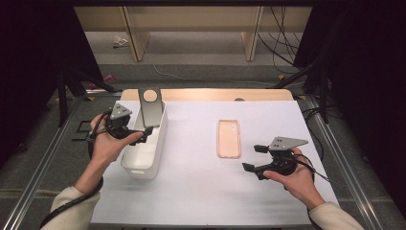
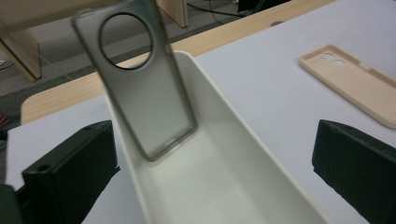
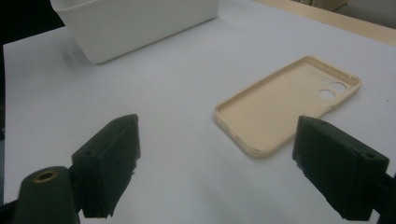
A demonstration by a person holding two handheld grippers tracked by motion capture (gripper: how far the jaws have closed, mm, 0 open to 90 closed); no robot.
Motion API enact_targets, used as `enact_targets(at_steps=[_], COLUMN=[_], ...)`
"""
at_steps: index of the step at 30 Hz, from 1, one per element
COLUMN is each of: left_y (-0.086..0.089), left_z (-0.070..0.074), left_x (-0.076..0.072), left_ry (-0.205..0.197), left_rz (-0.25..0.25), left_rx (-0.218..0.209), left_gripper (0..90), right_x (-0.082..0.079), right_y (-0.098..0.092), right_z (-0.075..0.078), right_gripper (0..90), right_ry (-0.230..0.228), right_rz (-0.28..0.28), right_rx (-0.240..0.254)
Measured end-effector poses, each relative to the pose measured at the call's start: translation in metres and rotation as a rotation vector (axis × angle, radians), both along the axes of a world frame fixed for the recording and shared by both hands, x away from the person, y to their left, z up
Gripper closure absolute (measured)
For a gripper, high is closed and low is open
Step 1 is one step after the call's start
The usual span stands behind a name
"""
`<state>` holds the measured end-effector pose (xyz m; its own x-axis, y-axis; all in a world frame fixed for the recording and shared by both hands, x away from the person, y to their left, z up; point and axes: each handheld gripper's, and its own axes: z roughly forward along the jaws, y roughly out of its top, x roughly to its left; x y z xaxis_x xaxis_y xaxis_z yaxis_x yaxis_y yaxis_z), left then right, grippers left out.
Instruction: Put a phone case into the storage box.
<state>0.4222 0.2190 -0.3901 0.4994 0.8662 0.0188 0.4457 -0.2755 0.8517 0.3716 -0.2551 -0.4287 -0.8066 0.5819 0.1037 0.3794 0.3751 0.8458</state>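
The left gripper [image 1: 143, 129] was held at the left side of the white bin [image 1: 143, 165], near its far end. Its jaws were spread fully apart and nothing was gripped between them. In the left gripper view, the grey phone case [image 2: 140, 88] was seen standing on end inside the white bin [image 2: 243, 154], ahead of the jaws and clear of both. The case was tilted, its upper part projecting above the bin's rim. A large round camera opening was located near its upper end, and its lower end was set down within the bin. In the high view, the grey phone case [image 1: 151, 106] was positioned at the far end of the bin, leaning away from the person.

The right gripper [image 1: 253, 158] was held low over the white table cover [image 1: 191, 191] at the right side of the table. Its jaws were likewise wide apart and empty. The beige phone case [image 1: 229, 138] was laid flat on the table cover, hollow side up, between the bin and the right gripper and apart from both. In the right gripper view, the beige phone case [image 3: 289, 105] was located ahead of the jaws, nearer the right-hand one, with its camera cut-outs at the far end. A corner of the white bin [image 3: 140, 25] was visible beyond.
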Motion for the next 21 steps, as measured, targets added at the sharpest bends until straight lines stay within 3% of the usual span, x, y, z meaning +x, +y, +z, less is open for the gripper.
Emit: enact_targets(at_steps=[3,9,14,16,21], left_y=[-0.008,-0.023,-0.033,-0.039,-0.047], left_z=[-0.003,-0.014,-0.018,-0.018,-0.022], left_x=[-0.014,-0.035,-0.049,-0.059,-0.076], left_ry=[-0.037,-0.034,-0.053,-0.085,-0.095], left_rz=[-0.021,-0.062,-0.081,-0.083,-0.092], left_rx=[-0.032,-0.063,-0.040,-0.006,-0.023], left_gripper=[0.0,0.0,0.0,0.0,0.0], right_x=[0.000,0.003,0.005,0.005,0.006], right_y=[-0.001,-0.001,0.000,0.001,0.002], right_z=[0.001,0.000,-0.001,-0.002,-0.001], right_gripper=[16.0,16.0,16.0,16.0,16.0], right_ry=[-0.001,0.000,0.003,0.000,-0.003], right_rz=[0.001,0.006,0.018,0.027,0.036], right_rx=[0.000,-0.004,-0.002,-0.005,-0.005])
